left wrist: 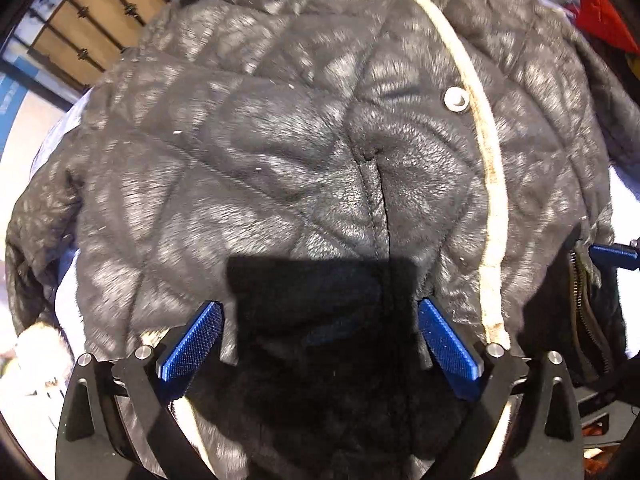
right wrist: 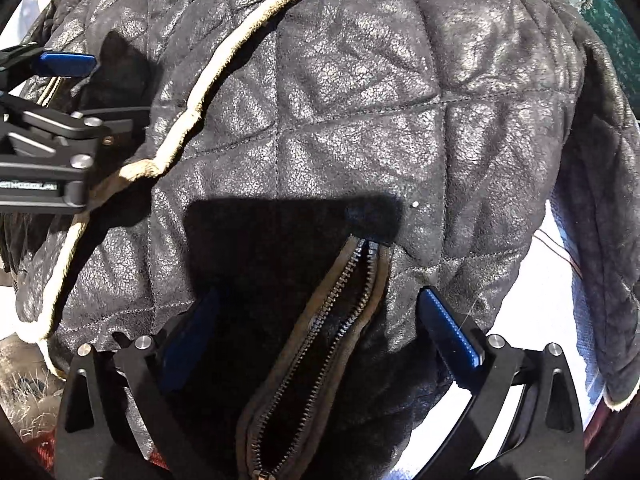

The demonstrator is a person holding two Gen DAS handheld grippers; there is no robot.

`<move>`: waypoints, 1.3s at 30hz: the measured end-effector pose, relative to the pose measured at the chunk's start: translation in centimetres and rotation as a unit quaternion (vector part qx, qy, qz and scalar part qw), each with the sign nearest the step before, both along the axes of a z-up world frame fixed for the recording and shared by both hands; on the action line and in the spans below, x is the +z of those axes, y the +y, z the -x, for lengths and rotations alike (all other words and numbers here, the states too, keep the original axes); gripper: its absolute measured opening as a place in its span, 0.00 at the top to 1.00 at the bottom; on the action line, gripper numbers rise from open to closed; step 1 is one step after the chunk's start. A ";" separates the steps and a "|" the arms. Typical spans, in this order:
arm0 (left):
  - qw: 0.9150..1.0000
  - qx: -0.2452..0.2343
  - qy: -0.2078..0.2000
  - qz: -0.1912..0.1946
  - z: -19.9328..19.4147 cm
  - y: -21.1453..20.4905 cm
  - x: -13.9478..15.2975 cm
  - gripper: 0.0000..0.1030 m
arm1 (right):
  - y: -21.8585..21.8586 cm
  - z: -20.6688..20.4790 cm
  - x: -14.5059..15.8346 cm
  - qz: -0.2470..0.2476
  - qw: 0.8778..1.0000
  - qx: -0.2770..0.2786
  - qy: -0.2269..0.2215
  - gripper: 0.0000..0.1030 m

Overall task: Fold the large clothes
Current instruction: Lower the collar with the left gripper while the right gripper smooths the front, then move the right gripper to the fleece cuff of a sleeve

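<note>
A black quilted jacket [left wrist: 280,152] lies spread flat and fills both views. It has a cream trim [left wrist: 486,152] along one edge and a metal snap [left wrist: 456,99] beside that trim. My left gripper [left wrist: 320,306] hangs just above the jacket, pointing down, open, with only its own shadow on the fabric between the blue pads. My right gripper [right wrist: 318,294] is open too, astride an unzipped zipper opening [right wrist: 320,320]. One blue finger [right wrist: 64,63] of the left gripper shows at the left edge of the right wrist view, near the cream trim [right wrist: 224,64].
White bedding [right wrist: 560,280] lies under the jacket. A tuft of pale fur [left wrist: 40,344] sits at the lower left. Red cloth [left wrist: 604,16] lies beyond the jacket's far right, and a wooden barred door [left wrist: 80,20] stands at the far left. Green patterned fabric [right wrist: 608,28] is at the upper right.
</note>
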State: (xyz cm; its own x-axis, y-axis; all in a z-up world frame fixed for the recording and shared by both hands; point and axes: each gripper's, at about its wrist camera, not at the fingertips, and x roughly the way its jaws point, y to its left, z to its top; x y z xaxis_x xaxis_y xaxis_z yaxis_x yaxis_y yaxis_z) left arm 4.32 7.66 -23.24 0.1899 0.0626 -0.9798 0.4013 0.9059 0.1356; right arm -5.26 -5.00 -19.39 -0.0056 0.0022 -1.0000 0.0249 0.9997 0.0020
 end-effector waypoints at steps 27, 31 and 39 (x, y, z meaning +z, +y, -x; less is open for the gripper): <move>0.999 -0.011 0.028 0.022 9.8 5.8 1.0 0.05 | -0.8 8.3 0.0 -0.047 0.995 0.014 0.084 0.04; 1.000 -0.002 0.021 0.021 8.4 6.3 3.4 0.05 | -2.2 6.7 1.2 -0.068 0.994 -0.029 0.081 0.05; 0.997 -0.001 -0.071 0.011 3.5 5.1 9.1 0.06 | -13.4 5.9 6.9 -0.038 0.977 -0.207 -0.044 0.05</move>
State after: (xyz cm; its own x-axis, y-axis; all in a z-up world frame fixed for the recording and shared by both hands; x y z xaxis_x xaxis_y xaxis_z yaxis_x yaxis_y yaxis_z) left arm 0.86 12.72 -14.10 0.3267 0.0416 -0.9442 0.3816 0.9082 0.1720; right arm -11.19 -18.44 -12.49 0.0979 0.0596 -0.9934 0.4236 0.9008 0.0958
